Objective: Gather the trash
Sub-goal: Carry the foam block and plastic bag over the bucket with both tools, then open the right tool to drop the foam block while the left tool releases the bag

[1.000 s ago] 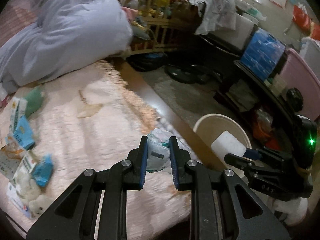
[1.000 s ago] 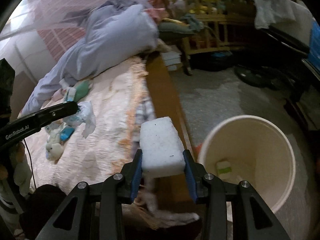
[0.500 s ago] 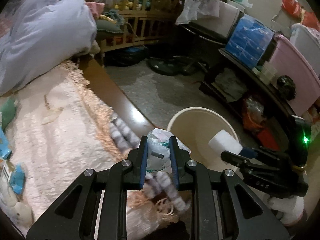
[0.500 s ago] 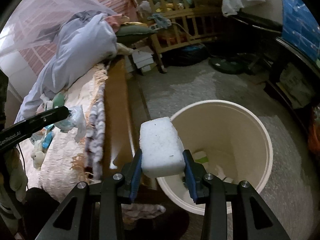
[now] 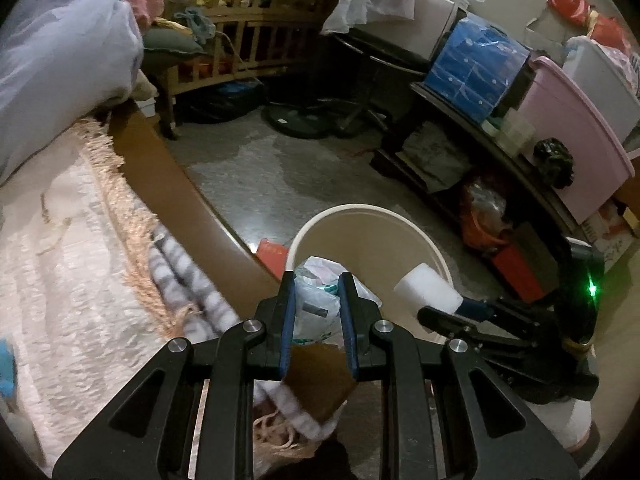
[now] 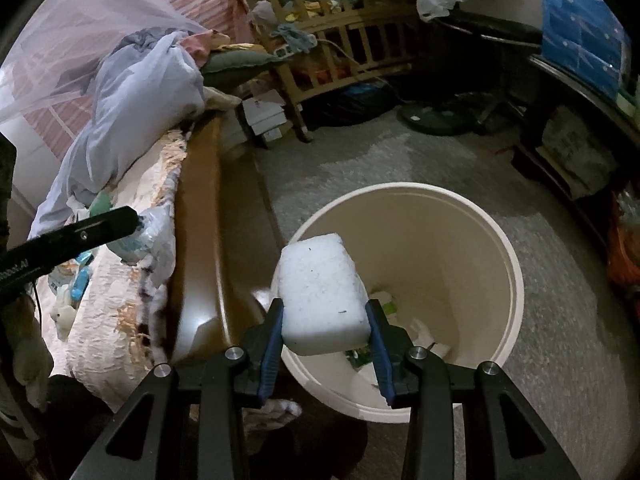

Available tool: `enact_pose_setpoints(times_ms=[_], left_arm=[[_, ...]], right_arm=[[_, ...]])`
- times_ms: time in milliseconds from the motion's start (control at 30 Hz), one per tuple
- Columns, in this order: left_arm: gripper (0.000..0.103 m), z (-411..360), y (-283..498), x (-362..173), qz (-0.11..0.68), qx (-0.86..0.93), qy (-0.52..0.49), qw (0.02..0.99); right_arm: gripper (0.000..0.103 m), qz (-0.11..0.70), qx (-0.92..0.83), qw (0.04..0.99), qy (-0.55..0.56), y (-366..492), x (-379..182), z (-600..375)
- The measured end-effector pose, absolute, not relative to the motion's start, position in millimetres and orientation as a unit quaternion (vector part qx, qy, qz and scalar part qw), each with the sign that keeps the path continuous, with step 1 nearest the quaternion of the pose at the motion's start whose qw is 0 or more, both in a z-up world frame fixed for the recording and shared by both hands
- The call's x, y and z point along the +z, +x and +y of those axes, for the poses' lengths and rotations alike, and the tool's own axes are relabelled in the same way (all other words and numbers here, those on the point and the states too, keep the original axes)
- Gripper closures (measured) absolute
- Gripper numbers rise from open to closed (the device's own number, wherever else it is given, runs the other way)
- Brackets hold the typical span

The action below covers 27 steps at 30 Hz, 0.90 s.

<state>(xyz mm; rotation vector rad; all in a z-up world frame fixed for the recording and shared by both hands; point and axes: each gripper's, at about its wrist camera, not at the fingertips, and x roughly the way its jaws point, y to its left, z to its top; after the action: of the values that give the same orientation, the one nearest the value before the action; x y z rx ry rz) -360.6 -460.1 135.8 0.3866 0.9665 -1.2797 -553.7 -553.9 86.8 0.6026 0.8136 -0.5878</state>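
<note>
My left gripper [image 5: 317,292] is shut on a crumpled clear plastic wrapper [image 5: 316,300], held over the near rim of a cream trash bucket [image 5: 404,220] standing on the floor beside the bed. My right gripper [image 6: 325,316] is shut on a white foam block [image 6: 320,292] and holds it above the bucket's left rim [image 6: 516,272]. Several scraps of trash lie in the bucket's bottom [image 6: 384,300]. The foam block [image 5: 428,288] and right gripper also show in the left wrist view; the wrapper [image 6: 154,236] and left gripper show in the right wrist view.
A bed with a pink fringed blanket [image 5: 60,260] and brown wooden side rail [image 5: 188,192] lies left. More wrappers and a small toy [image 6: 66,304] lie on the bed. A wooden crib [image 5: 248,36], a fan base [image 5: 304,120] and cluttered shelves [image 5: 500,148] ring the grey floor.
Both grippers have swung right from over the bed towards the bucket, still holding the wrapper and the foam block. The bucket now sits closer under both.
</note>
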Motion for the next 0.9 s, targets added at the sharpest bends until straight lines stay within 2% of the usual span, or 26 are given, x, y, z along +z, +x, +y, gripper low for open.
enact_pose_setpoints(times_ms=[533,633,733,867,900], left_arm=[[0.084,-488.2,-378.0,118.9,0.443,-0.583,0.174,0.659],[0.083,-490.5,-377.1,116.4,0.448,-0.586,0.165,0.655],[0.079,-493.4,-376.3,113.5,0.454,-0.587,0.162,0.65],[0.062,-495.9,-374.3,110.5,0.468,-0.586,0.154,0.643],[0.06,-495.4,-372.7,109.8,0.47,-0.585,0.151,0.643]], right_arm=[[0.066,0.391,-0.289,0.819,0.305,-569.6,68.0,-568.4],[0.062,0.387,-0.296,0.816,0.311,-573.0,66.3,-571.9],[0.062,0.385,-0.3,0.814,0.315,-575.1,64.3,-575.4],[0.055,0.385,-0.307,0.81,0.319,-574.8,60.3,-578.7],[0.052,0.385,-0.307,0.809,0.321,-575.2,59.6,-579.7]])
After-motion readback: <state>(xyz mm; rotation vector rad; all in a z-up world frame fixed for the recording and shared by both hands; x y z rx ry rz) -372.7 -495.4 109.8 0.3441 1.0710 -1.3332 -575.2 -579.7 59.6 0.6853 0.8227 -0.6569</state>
